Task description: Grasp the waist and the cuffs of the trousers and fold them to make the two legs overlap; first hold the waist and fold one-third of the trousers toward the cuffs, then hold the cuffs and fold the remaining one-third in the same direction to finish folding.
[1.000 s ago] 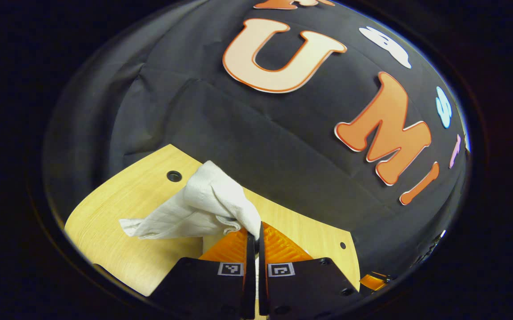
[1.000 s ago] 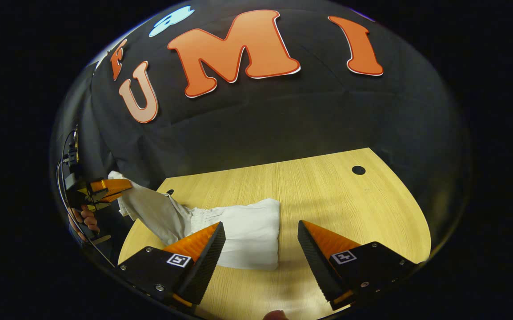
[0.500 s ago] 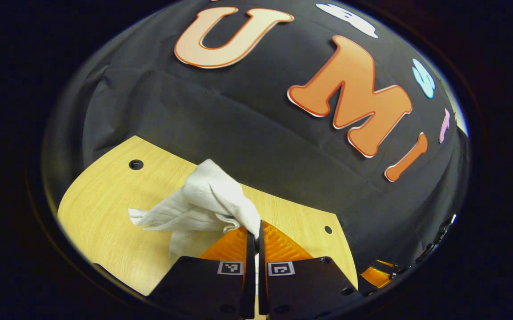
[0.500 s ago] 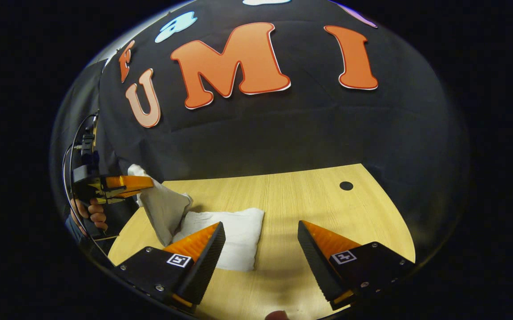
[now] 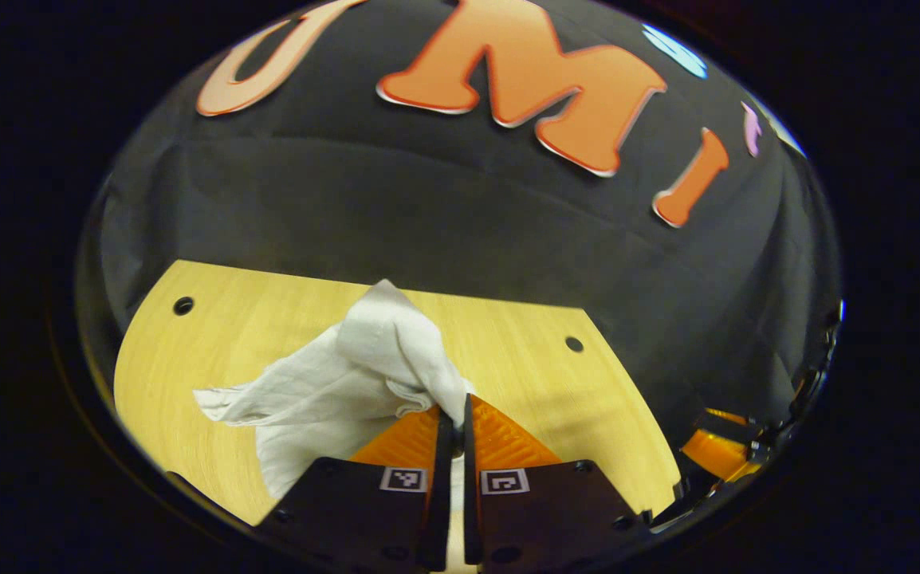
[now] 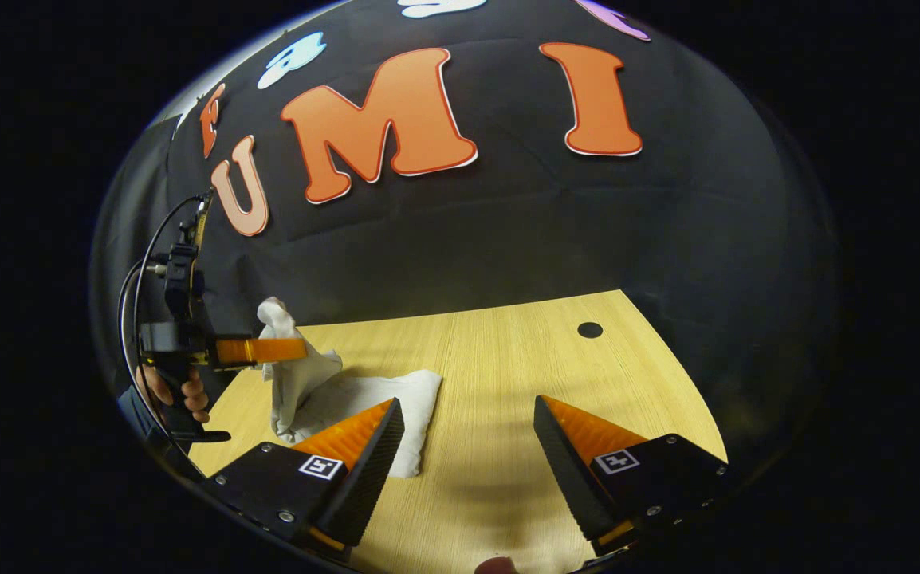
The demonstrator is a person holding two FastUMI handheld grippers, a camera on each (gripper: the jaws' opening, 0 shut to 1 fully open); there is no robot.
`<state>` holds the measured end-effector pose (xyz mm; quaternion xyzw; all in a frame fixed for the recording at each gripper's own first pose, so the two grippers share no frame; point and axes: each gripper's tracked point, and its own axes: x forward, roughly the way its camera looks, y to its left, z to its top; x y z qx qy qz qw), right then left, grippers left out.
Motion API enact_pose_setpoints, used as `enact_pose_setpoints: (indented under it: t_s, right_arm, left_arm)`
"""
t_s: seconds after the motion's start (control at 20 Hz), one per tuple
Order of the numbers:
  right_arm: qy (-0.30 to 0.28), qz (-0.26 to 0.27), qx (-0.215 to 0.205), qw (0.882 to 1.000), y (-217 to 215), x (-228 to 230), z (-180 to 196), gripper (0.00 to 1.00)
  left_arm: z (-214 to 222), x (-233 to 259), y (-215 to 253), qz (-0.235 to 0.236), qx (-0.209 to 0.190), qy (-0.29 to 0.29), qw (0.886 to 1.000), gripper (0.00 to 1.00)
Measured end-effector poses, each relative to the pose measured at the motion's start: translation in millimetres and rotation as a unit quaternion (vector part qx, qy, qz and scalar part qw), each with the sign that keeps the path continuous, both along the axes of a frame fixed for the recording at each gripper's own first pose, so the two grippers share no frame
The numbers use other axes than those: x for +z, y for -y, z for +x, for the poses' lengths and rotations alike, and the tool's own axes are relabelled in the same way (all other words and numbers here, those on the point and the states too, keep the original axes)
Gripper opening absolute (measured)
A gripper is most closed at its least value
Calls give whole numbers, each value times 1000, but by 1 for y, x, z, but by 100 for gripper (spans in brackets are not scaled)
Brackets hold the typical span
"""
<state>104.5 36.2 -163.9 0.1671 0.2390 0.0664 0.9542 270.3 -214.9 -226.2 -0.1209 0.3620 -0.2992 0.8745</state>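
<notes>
The left tool (image 5: 454,414) is clamped on a bunched end of the white trousers (image 5: 332,391), holding it lifted above the counter (image 5: 524,359). In the right gripper view the rest of the trousers (image 6: 372,399) lies flat near the counter's (image 6: 508,359) left edge. The right tool (image 6: 468,430) hangs with its fingers wide apart above the counter, just beside the flat part, gripping nothing.
</notes>
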Motion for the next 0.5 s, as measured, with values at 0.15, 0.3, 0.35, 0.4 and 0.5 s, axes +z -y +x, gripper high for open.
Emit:
enact_pose_setpoints:
  t_s: [0.15, 0.3, 0.35, 0.4, 0.5]
  right_arm:
    - [0, 8, -5, 1000, 5, -3, 0, 99]
    - [2, 15, -6, 1000, 5, -4, 0, 98]
    - [2, 18, -6, 1000, 3, -5, -1, 98]
    - [1, 21, -6, 1000, 3, -6, -2, 98]
    - [1, 27, -9, 1000, 4, -7, -7, 98]
  left_arm:
    - [-25, -7, 15, 13, -52, -6, 999, 21]
    - [-41, -14, 27, 25, -88, -10, 996, 39]
    - [-46, -17, 32, 33, -102, -6, 994, 52]
    - [-50, -20, 36, 46, -115, -2, 992, 58]
    - [-50, -30, 42, 85, -133, 17, 987, 70]
